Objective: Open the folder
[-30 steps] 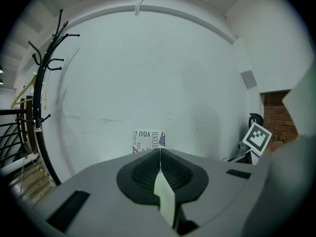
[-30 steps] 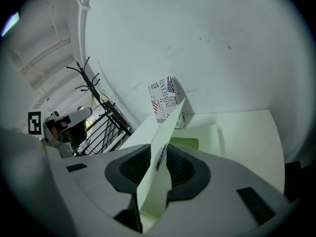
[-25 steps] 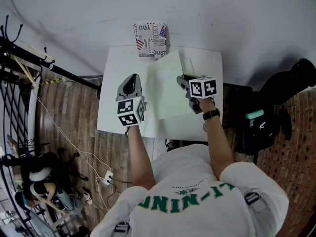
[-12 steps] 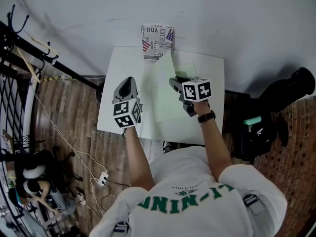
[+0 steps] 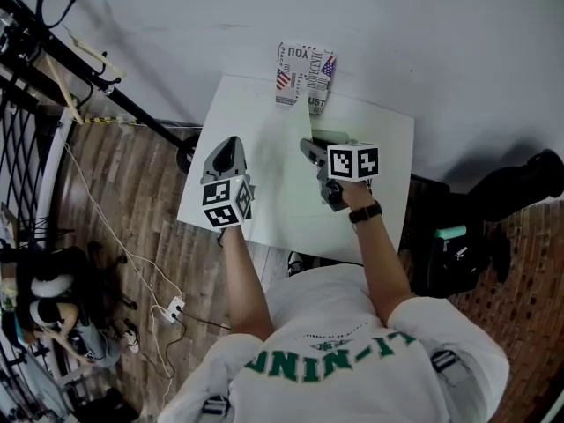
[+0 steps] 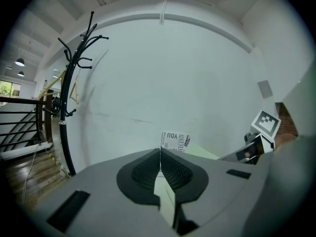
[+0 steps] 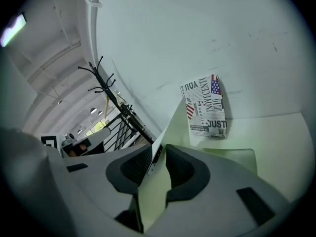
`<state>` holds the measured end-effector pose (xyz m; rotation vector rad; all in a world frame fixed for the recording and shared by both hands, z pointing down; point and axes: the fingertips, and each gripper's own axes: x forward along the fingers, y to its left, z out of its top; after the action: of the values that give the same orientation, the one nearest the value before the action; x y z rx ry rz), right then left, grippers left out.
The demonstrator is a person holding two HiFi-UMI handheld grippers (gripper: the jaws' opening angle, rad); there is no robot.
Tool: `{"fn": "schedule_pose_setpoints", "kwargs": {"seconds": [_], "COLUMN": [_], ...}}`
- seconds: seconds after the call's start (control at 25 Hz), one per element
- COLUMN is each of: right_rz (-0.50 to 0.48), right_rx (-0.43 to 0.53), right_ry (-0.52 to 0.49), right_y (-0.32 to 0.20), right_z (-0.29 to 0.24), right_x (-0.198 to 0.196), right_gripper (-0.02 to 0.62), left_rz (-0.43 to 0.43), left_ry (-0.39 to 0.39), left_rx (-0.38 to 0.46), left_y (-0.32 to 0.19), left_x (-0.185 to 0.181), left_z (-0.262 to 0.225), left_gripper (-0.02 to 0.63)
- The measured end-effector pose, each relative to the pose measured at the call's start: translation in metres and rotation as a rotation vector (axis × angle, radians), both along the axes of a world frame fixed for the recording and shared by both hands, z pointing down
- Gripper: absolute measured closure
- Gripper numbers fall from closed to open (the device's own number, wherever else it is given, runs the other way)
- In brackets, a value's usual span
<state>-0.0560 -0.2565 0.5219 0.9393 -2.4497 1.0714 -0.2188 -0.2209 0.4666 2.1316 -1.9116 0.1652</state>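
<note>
A pale green folder (image 5: 284,203) lies on the white table (image 5: 392,144). Its cover (image 7: 154,189) is lifted on edge and runs between the jaws of my right gripper (image 5: 308,146), which are closing on the cover's free edge. In the right gripper view (image 7: 158,154) the sheet lies against the left pad. The folder's inner leaf (image 7: 233,158) lies flat on the table to the right. My left gripper (image 5: 231,144) hovers over the table's left part, apart from the folder. It is shut, pads touching, with nothing between them (image 6: 160,154).
A box printed with words and a flag (image 5: 305,76) leans against the wall at the table's far edge. A black coat rack (image 5: 79,69) stands to the left. Cables (image 5: 167,307) trail over the wooden floor, and dark bags (image 5: 520,174) sit at the right.
My right gripper has carried the cover's edge up and leftward, so the cover stands steeper. The left gripper has drifted sideways over the table's left part, still shut.
</note>
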Motion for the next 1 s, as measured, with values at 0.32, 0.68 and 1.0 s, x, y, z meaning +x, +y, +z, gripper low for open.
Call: {"fn": "schedule_pose_setpoints", "kwargs": {"seconds": [0.32,0.68,1.0], "right_rz": [-0.013,-0.041,-0.09], "right_rx": [-0.005,-0.032,-0.037], "right_ry": [-0.046,-0.103,-0.17], "right_y": [0.001,0.004,0.011], "right_z": [-0.003,-0.001,0.005], "right_x": [-0.036,-0.076,-0.117], "right_gripper": [0.479,0.448,0.409], "left_rz": [-0.046,-0.116,-0.183], "left_ry": [0.014,0.039,0.068], "left_rx": [-0.022,-0.047,-0.072], "left_y": [0.01,0.027,0.048], "left_x": [-0.025,-0.054,-0.077], "left_z": [0.012,0.024,0.038], "left_gripper": [0.588,0.588,0.588]}}
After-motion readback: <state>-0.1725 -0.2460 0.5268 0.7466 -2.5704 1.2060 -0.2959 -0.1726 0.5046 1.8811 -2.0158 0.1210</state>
